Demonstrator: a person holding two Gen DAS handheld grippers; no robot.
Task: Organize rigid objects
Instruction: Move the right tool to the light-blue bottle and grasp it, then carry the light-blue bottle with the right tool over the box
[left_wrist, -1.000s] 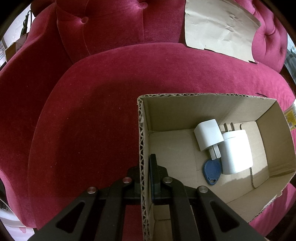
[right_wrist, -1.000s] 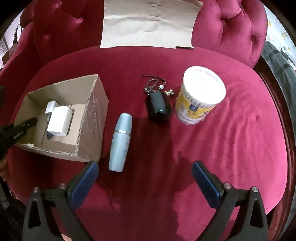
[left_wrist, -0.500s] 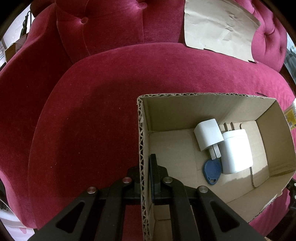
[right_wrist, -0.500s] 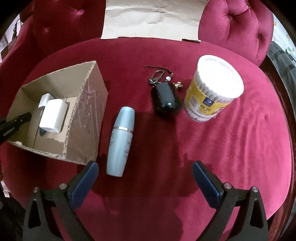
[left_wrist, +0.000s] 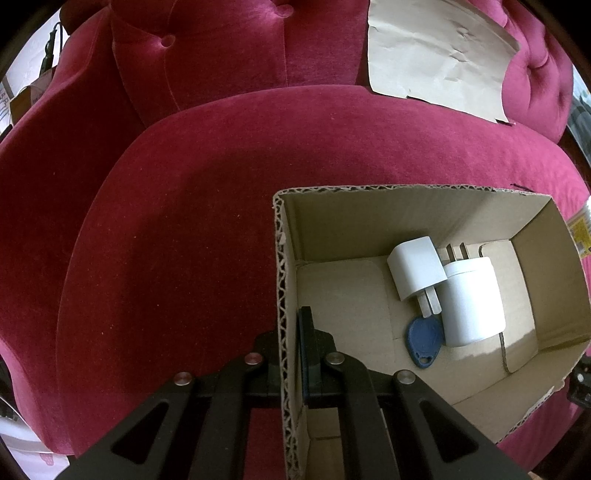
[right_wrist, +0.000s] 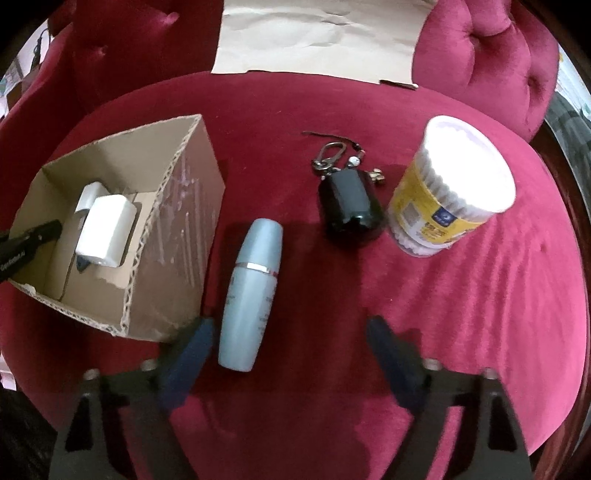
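Observation:
A cardboard box (left_wrist: 369, 221) stands on the red velvet seat. Inside it lie a white charger plug (left_wrist: 417, 266), a white cylindrical adapter (left_wrist: 472, 299) and a blue key fob (left_wrist: 424, 339). My left gripper (left_wrist: 291, 332) is shut on the box's left wall, one finger inside and one outside. In the right wrist view a light blue bottle (right_wrist: 251, 295) lies beside the box (right_wrist: 177, 236). Beyond the bottle are a black key pouch (right_wrist: 351, 206) and a tub of cotton swabs (right_wrist: 450, 192). My right gripper (right_wrist: 291, 350) hovers over the bottle's near end; its jaws are closing and touch nothing.
A sheet of brown paper (right_wrist: 314, 37) leans on the tufted backrest. Bare red seat (right_wrist: 480, 314) stretches to the right of the swab tub. The seat's rounded front edge lies just below the box and my fingers.
My right gripper has come down and closer to the bottle and pouch, and its jaws have narrowed. The left gripper and the box have not moved.

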